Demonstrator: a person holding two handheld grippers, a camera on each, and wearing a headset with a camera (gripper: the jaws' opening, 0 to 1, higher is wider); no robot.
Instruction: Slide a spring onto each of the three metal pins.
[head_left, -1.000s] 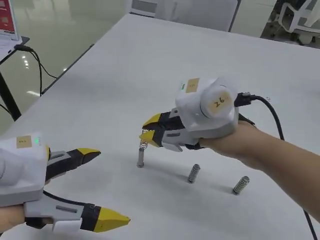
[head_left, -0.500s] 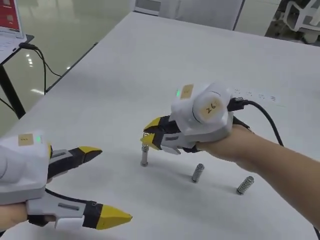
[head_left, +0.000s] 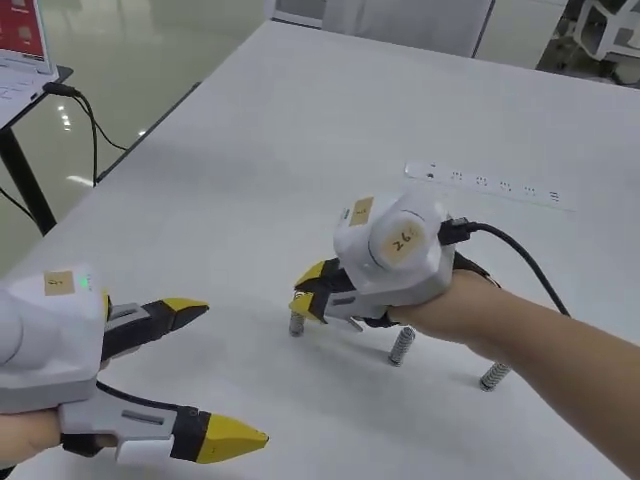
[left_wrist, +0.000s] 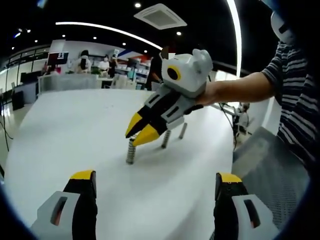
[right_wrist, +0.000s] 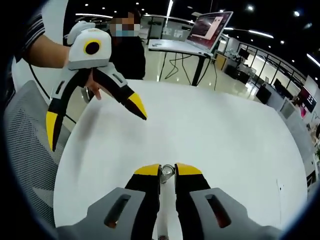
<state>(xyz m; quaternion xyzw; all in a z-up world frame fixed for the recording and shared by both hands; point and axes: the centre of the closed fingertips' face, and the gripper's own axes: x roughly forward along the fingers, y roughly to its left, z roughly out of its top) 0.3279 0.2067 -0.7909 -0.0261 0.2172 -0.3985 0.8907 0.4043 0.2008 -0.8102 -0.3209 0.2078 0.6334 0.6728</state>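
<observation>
Three short metal pins stand in a row on the white table. My right gripper is down at the leftmost pin, its yellow tips closed to a narrow gap. In the right gripper view the round top of the spring sits between those tips. From the left gripper view that spring is coiled around the pin below the right gripper. The middle pin and the right pin each carry a spring. My left gripper hovers open at the near left, holding nothing.
A white power strip lies further back on the table, and the right gripper's black cable trails toward it. The table's left edge drops to the floor, where a stand with a laptop is placed.
My right gripper has come down along the leftmost pin with the spring, from near the pin's top to close above the table. The left gripper has barely moved.
</observation>
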